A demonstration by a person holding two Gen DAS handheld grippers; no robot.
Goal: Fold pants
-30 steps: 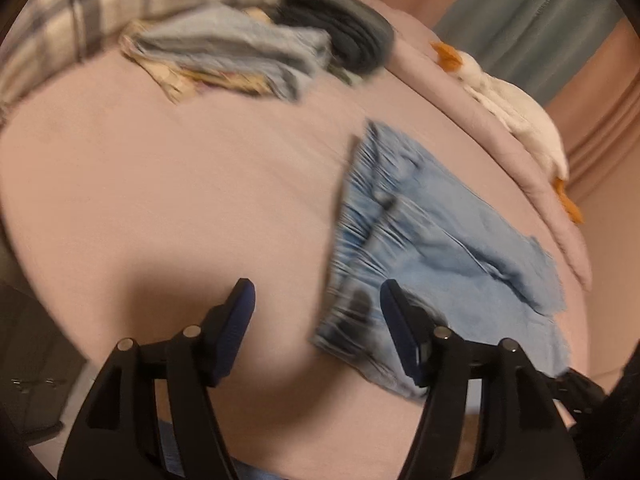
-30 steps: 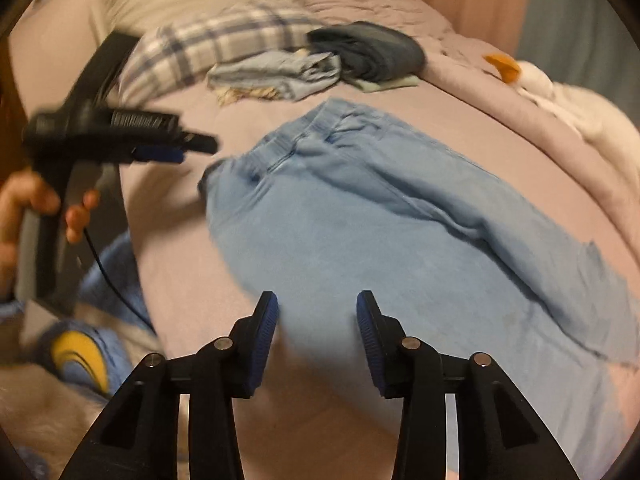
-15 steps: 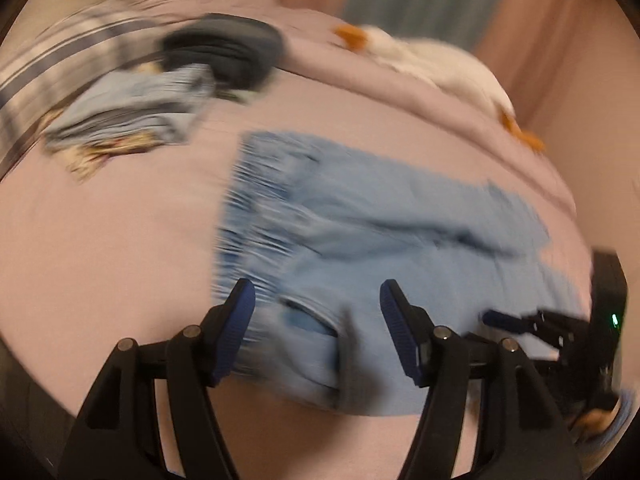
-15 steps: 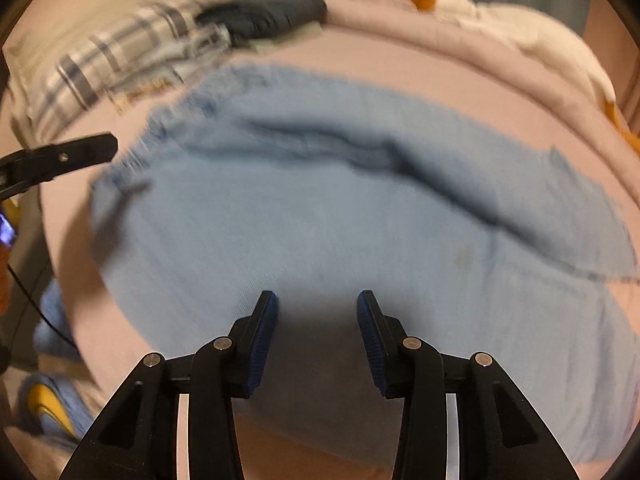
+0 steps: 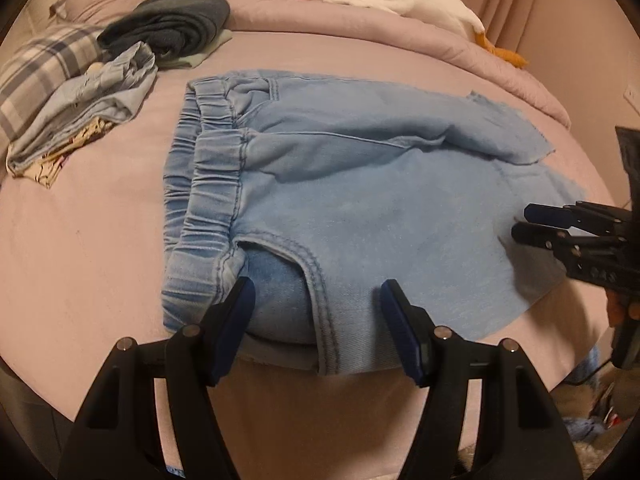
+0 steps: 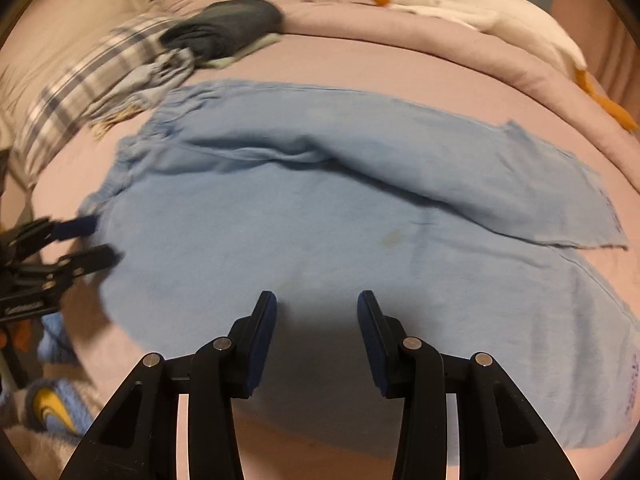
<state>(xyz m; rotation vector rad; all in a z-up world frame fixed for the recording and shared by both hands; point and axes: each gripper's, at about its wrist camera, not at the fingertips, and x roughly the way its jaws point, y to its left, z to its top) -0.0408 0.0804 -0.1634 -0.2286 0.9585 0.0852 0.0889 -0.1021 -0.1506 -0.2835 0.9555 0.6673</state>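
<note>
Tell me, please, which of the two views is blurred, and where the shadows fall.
Left wrist view: sharp, the pants waistband stitching is clear. Right wrist view: blurred toward the left, smearing the plaid pillow; a dark shadow lies on the denim between the right gripper fingers. Both bend at the rim.

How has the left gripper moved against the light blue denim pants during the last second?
Yes. The left gripper, jaws open, has come over the light blue denim pants to their waistband corner; earlier it hung over bare sheet beside them.
</note>
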